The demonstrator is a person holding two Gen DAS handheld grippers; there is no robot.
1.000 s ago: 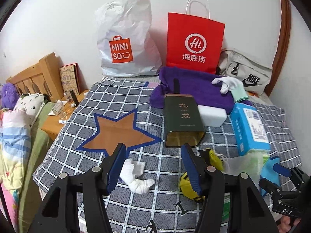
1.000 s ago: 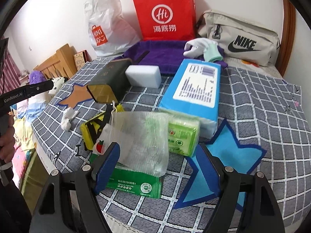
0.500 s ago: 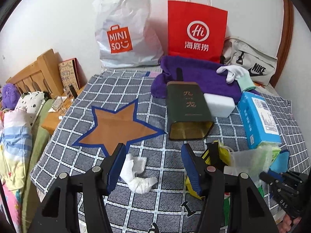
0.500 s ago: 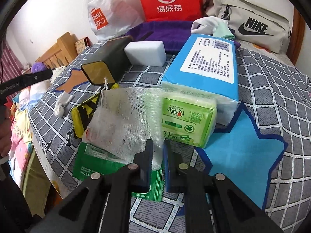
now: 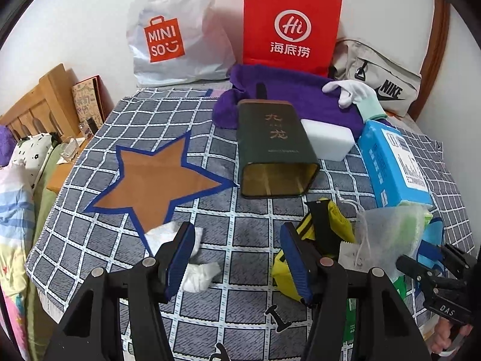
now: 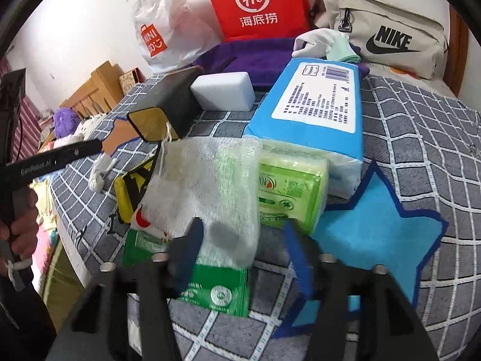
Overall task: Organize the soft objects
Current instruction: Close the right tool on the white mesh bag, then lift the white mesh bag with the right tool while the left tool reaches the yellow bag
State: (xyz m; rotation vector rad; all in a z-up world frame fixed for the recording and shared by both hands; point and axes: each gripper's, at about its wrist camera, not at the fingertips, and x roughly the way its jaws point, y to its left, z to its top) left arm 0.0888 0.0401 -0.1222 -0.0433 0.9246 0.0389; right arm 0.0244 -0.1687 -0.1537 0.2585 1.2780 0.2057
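A white mesh pouch (image 6: 207,186) lies over a green tissue pack (image 6: 288,192) and a green sachet (image 6: 210,288) on the checked blanket. My right gripper (image 6: 243,255) is open, its jaws on either side of the pouch's near corner. The pouch also shows in the left wrist view (image 5: 387,234). My left gripper (image 5: 237,258) is open and empty above the blanket, with a crumpled white cloth (image 5: 192,258) beside its left finger and a yellow-black pouch (image 5: 321,234) by its right finger. A white glove (image 5: 351,91) lies on a purple towel (image 5: 288,96).
A dark green tin (image 5: 273,147) lies on its side mid-blanket, with a white sponge block (image 5: 327,138) and a blue tissue pack (image 5: 393,162) to its right. An orange star (image 5: 153,180) and a blue star (image 6: 375,228) mark the blanket. Bags stand along the wall.
My right gripper shut on the mesh pouch half a second ago and has now opened again, closer to the pouch. My left gripper has stayed open and shifted slightly forward.
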